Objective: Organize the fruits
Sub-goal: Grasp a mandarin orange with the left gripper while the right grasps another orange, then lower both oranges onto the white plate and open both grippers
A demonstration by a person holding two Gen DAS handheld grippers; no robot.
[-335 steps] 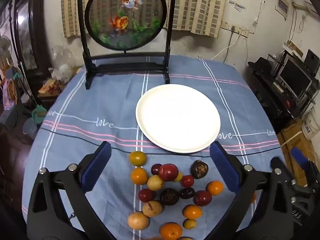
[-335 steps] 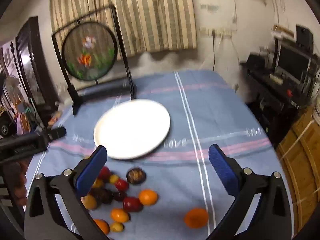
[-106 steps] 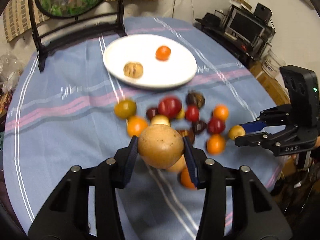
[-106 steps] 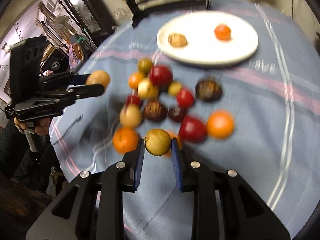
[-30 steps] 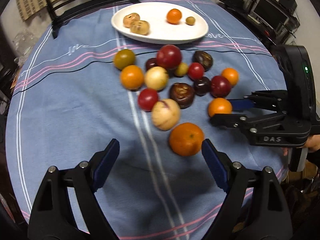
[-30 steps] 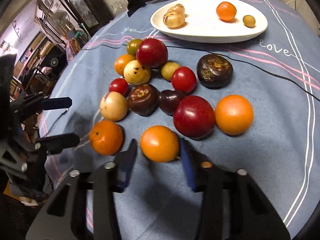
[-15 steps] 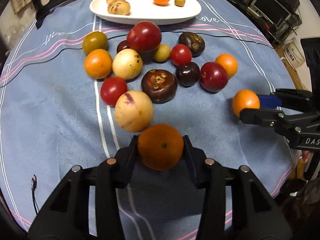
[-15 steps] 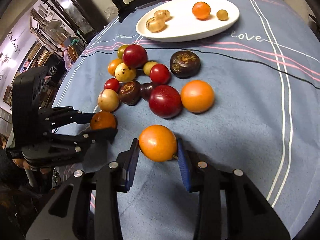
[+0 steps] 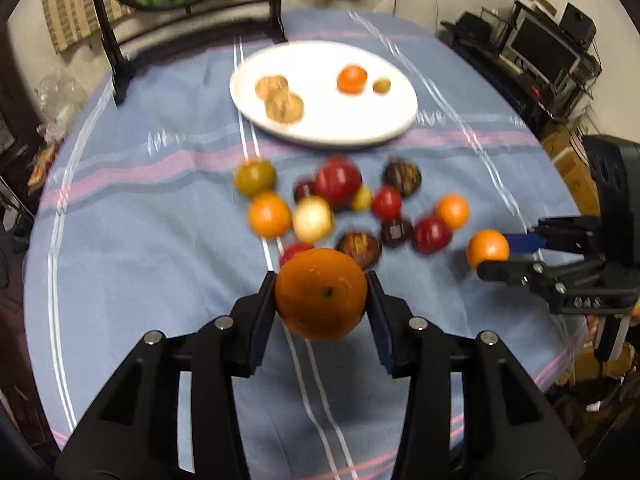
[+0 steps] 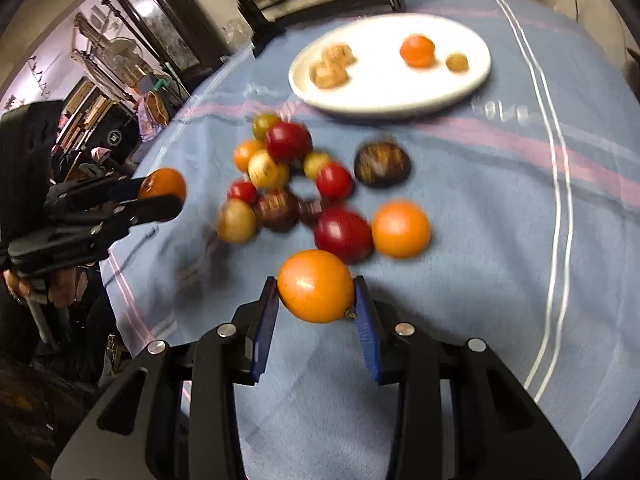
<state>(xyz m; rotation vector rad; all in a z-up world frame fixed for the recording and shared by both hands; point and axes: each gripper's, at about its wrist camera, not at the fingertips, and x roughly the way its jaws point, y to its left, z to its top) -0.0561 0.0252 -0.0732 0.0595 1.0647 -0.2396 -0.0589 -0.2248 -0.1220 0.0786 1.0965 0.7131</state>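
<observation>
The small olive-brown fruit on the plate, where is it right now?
On the white plate, the small olive-brown fruit sits at its right side in the left wrist view, just right of the small orange fruit.

Woven cloth (image 9: 160, 240) (matt); glossy plate (image 9: 400, 80)

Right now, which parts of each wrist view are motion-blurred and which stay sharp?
Left wrist view: the held orange and the left gripper are sharp; the loose fruit and the white plate smear. Right wrist view: the same split, with the yellow-orange fruit crisp in the right gripper and the tablecloth soft.

Home: clothed table (image 9: 140, 240), curtains (image 9: 68, 12), cluttered shelves (image 10: 100, 92)
</observation>
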